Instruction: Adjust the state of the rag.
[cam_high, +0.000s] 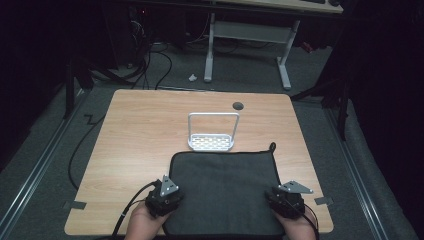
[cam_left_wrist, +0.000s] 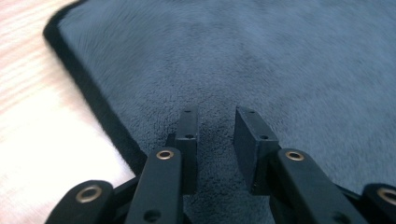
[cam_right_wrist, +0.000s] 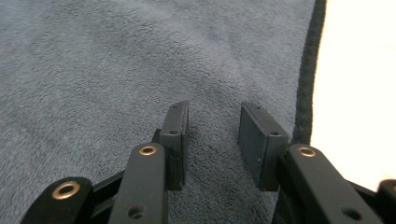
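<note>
No text, label, brand, number or sign can be read anywhere in the pictures.

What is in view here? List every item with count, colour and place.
towel: one, dark grey with black edging, spread flat on the near half of the table.
rack: one, white metal, perforated base with upright hoop, just beyond the towel's far edge.
table: one, light wood, with a dark round hole near its far edge.
desk: one, white legs, on the floor behind.
left gripper: one, black, open over the towel's near left corner.
right gripper: one, black, open over its near right corner.
</note>
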